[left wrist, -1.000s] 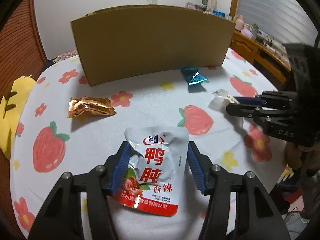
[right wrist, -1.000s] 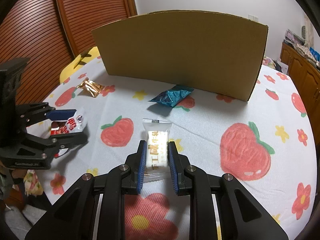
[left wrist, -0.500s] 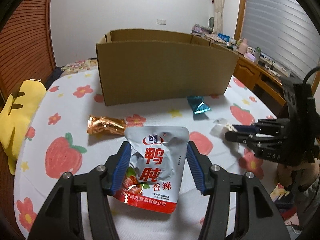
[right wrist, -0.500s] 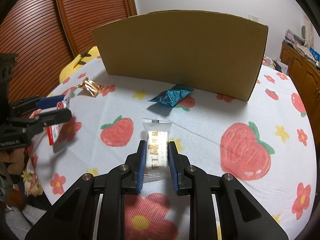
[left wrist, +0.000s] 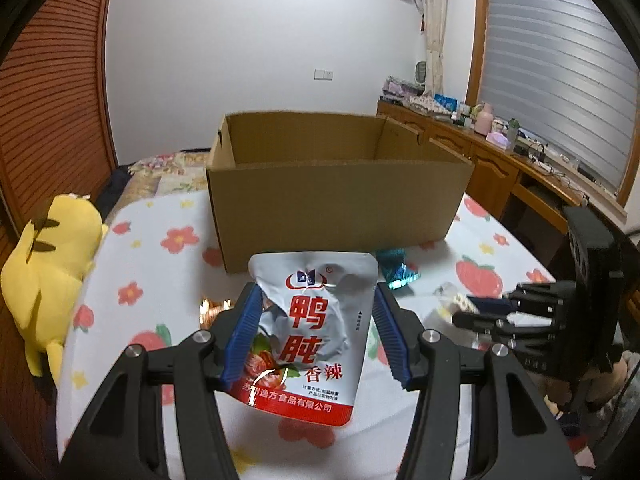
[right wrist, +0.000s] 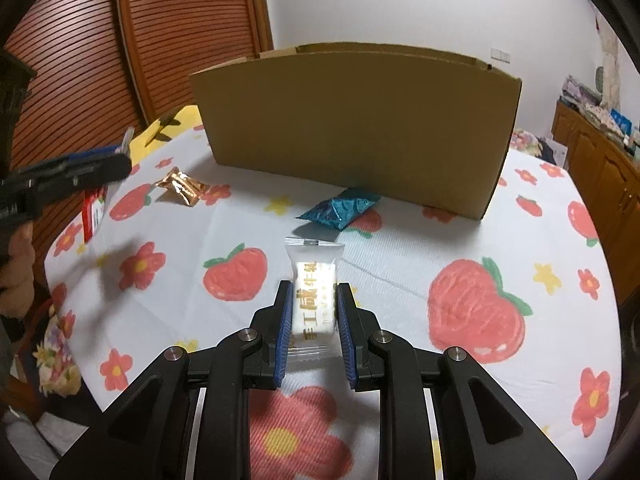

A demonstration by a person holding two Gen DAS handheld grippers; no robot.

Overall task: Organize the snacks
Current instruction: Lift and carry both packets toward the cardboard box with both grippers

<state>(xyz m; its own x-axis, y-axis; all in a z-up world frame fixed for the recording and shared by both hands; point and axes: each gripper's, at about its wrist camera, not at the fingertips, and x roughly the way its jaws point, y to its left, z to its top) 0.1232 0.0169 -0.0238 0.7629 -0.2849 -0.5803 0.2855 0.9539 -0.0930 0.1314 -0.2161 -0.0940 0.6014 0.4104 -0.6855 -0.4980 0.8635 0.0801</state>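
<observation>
Silver pouch (left wrist: 316,328) with red lettering pinched in left tool (left wrist: 316,332), held in air, facing open cardboard box (left wrist: 336,184). Right tool (right wrist: 312,320) pinching white snack packet (right wrist: 314,292) low over strawberry-print surface (right wrist: 400,248). Teal packet (right wrist: 340,210) and gold packet (right wrist: 182,186) lie on surface in front of box. Step judged: carrying pouch to box. Next: clear near wall, release inside, then white packet.

A silver-and-red foil snack pouch (left wrist: 316,328) is held aloft; a white wrapped biscuit (right wrist: 314,300), teal packet (right wrist: 340,210) and copper-gold packet (right wrist: 182,187) lie before an open brown cardboard box (left wrist: 336,196).
</observation>
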